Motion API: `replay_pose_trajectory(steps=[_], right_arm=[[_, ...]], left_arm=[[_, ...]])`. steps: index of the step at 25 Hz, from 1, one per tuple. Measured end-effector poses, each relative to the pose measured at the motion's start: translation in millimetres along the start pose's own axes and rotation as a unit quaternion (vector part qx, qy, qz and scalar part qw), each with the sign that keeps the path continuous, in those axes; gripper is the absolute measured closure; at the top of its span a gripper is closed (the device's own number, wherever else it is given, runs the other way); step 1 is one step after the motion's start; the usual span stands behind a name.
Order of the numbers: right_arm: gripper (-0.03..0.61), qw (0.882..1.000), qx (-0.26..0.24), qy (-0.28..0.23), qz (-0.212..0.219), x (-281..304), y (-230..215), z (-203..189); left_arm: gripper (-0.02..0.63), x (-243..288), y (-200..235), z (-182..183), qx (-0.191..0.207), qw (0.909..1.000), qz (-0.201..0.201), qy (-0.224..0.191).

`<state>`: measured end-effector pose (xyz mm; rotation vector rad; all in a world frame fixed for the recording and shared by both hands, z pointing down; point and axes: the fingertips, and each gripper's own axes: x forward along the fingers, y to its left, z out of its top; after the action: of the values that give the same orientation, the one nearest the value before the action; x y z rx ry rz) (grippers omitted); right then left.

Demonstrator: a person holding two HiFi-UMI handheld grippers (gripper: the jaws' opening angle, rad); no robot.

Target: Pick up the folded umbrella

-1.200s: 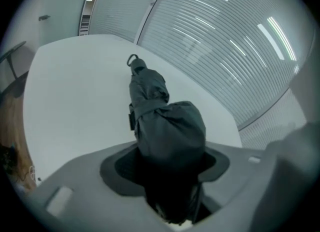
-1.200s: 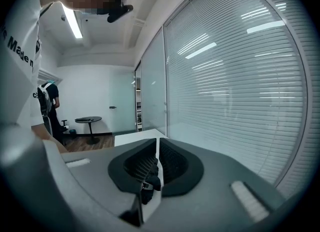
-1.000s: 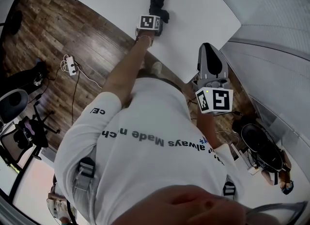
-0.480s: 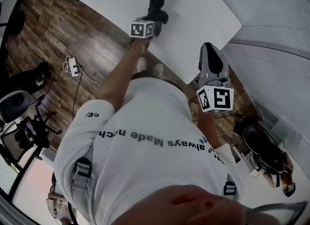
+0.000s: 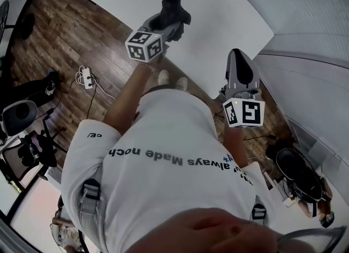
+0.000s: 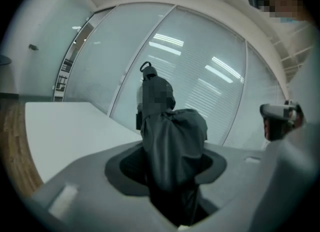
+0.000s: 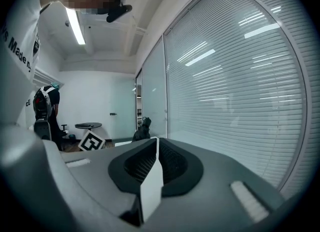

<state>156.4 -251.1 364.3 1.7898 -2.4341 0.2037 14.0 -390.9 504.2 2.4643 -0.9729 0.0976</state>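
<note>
Umbrella (image 6: 172, 141) clamped between the jaws of the left tool (image 5: 168, 25), off the desk (image 5: 229, 6) and above its near edge, far end pointing away from the person. Pick-up judged all but done: grasp made, load in the air. Next calls for a firm squeeze and a level wrist, against slip or sag of soft fabric under the pads. Looks black and folded short, canopy bunched in loose creases round the shaft, small loop at the far end. Gripped low on the body, most of the length sticking out ahead of the jaws. Right tool (image 7: 155, 158) pressed together on nothing, idle beside the desk's near right corner.
</note>
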Motion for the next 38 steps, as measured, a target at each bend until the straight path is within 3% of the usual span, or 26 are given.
replay_pose_trajectory(steps=[7,13,22,38], right_arm=[[0.563,1.0,-0.011,-0.023,0.005,5,2,18],[0.565,0.999,-0.023,-0.036,0.009,12,7,29],[0.565,0.998,-0.034,-0.05,0.017,19,1,43],[0.574,0.997,-0.042,-0.048,0.032,4,20,46]], left_arm=[[0.403,-56,-45,91,0.066,0.9925,-0.032,-0.098],[0.4,-95,-75,131,0.107,0.9797,-0.065,-0.156],[0.399,-122,-101,143,0.149,0.9656,-0.089,-0.194],[0.396,-144,-114,135,0.147,0.9657,-0.095,-0.192]])
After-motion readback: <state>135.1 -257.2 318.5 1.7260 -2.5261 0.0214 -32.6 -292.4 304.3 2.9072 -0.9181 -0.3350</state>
